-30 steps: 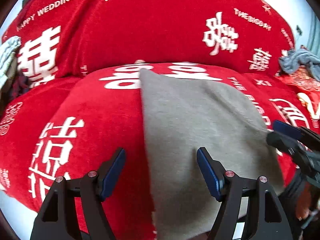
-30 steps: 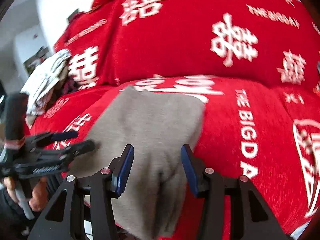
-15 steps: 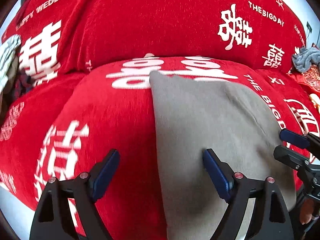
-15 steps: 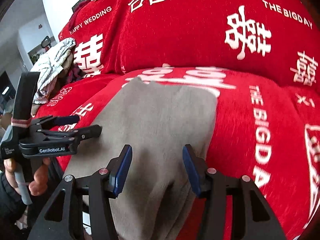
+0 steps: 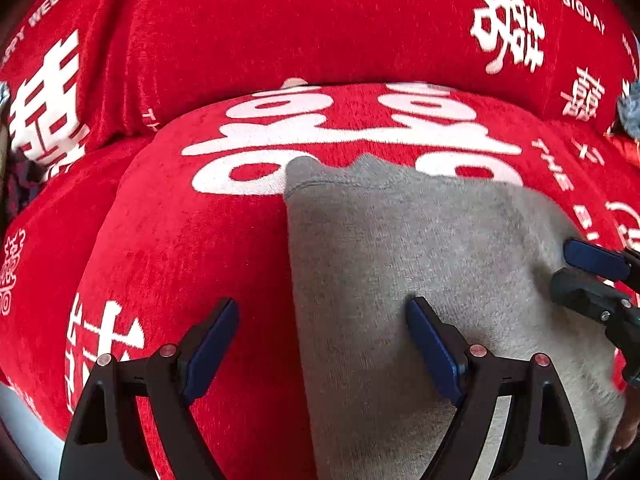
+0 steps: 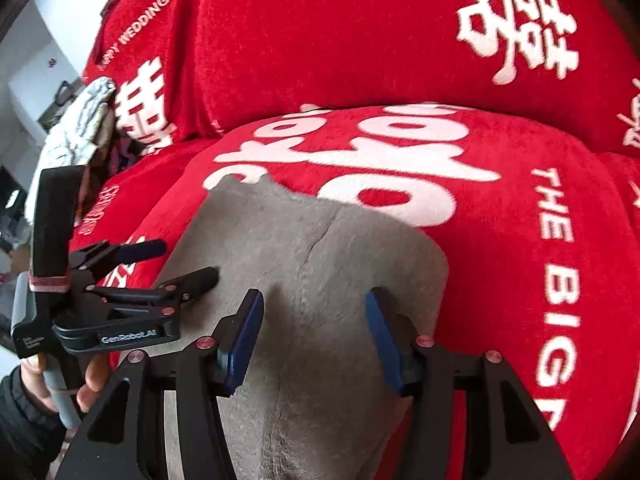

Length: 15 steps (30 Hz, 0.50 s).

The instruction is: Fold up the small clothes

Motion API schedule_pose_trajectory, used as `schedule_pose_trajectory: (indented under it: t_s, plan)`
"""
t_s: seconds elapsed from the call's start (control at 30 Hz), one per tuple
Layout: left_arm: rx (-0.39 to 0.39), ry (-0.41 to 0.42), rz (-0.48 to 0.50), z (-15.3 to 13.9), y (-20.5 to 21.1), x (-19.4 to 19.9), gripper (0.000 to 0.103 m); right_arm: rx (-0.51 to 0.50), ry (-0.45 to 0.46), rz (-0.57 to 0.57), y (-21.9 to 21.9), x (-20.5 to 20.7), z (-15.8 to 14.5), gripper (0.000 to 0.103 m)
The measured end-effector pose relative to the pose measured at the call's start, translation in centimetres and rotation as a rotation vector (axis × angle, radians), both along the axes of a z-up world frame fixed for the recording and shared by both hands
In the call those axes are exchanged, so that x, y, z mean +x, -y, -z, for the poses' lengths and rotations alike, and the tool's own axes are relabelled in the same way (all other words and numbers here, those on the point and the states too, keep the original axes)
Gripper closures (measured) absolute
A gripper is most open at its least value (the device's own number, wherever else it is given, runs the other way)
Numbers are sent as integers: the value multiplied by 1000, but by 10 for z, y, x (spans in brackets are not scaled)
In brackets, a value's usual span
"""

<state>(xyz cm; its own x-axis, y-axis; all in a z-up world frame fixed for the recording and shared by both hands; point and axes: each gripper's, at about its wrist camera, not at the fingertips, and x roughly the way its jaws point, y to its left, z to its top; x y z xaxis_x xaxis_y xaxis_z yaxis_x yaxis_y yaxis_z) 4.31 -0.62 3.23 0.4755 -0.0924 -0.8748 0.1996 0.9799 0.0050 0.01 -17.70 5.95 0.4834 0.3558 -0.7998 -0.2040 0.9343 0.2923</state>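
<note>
A grey folded garment (image 5: 420, 264) lies flat on a red sofa seat cushion (image 5: 180, 248); it also shows in the right wrist view (image 6: 320, 264). My left gripper (image 5: 320, 340) is open and empty, low over the garment's left edge, one finger over the red cushion and one over the cloth. My right gripper (image 6: 316, 328) is open and empty over the garment's near right part. Each gripper shows in the other's view: the right one (image 5: 592, 276) at the garment's right edge, the left one (image 6: 172, 260) at its left edge.
The red sofa backrest (image 5: 320, 20) with white characters rises right behind the seat. A pale patterned cloth (image 6: 80, 128) lies at the far left of the sofa. A blue-grey cloth (image 5: 630, 110) lies at the far right. The seat cushion's front edge (image 5: 24, 412) drops off below.
Both grippers have moved forward and lower toward the garment, so it looks larger. The jaws have stayed open. The garment has not moved.
</note>
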Motion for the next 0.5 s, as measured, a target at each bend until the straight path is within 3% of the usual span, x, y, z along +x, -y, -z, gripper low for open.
schedule_pose_trajectory:
  t_s: [0.13, 0.23, 0.4, 0.5]
  plan:
    - [4, 63, 31, -14, -2, -32, 16, 13, 93, -113, -17, -42, -22, 46]
    - [16, 107, 55, -20, -1, -57, 16, -37, 123, -183, -35, -76, -21, 46]
    - [21, 138, 50, -16, -4, -90, 16, -116, 119, -186, -40, -111, 4, 46]
    - [26, 159, 35, -16, -7, -110, 16, -136, 159, -143, -35, -138, 4, 46]
